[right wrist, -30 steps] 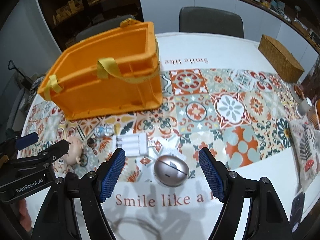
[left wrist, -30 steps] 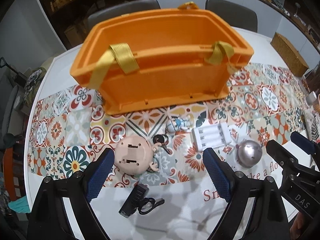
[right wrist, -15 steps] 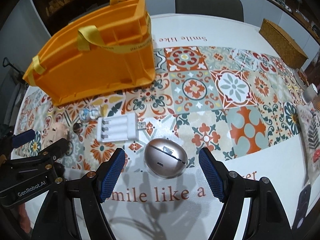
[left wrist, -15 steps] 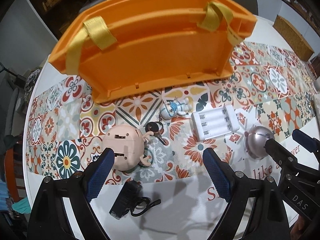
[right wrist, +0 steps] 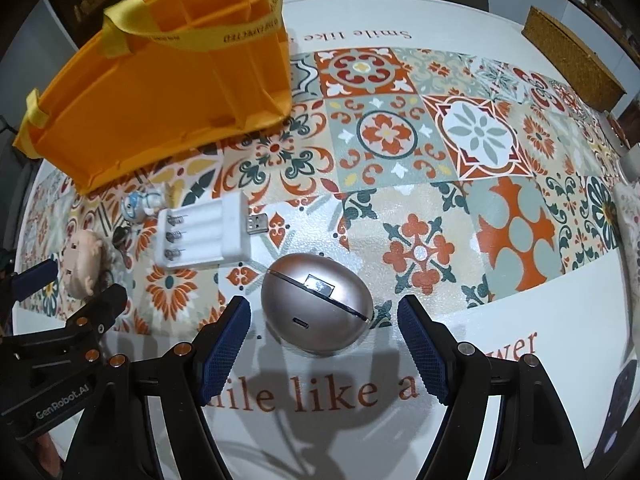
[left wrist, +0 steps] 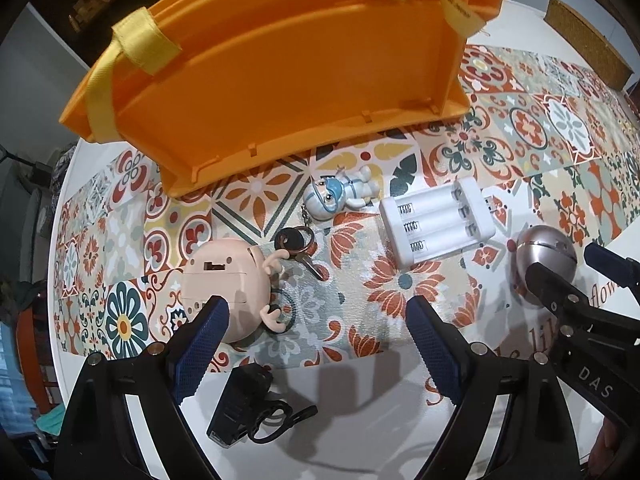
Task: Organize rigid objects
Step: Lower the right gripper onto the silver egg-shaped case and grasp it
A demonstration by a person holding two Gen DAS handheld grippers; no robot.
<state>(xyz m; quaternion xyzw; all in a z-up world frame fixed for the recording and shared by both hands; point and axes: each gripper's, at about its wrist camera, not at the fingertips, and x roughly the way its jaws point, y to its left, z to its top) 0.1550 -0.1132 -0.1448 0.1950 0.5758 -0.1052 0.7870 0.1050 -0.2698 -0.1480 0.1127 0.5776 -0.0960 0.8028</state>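
On patterned tablecloth, orange crate

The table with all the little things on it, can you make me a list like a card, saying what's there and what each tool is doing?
bin: orange crate with yellow straps, at the back
toys: astronaut keychain with a key, pink round toy
charger: white battery holder, no batteries in it
egg: silver egg-shaped case on the tablecloth
black gadget: near the table edge
left tool: open, holding nothing
right tool: open, either side of the egg, not touching
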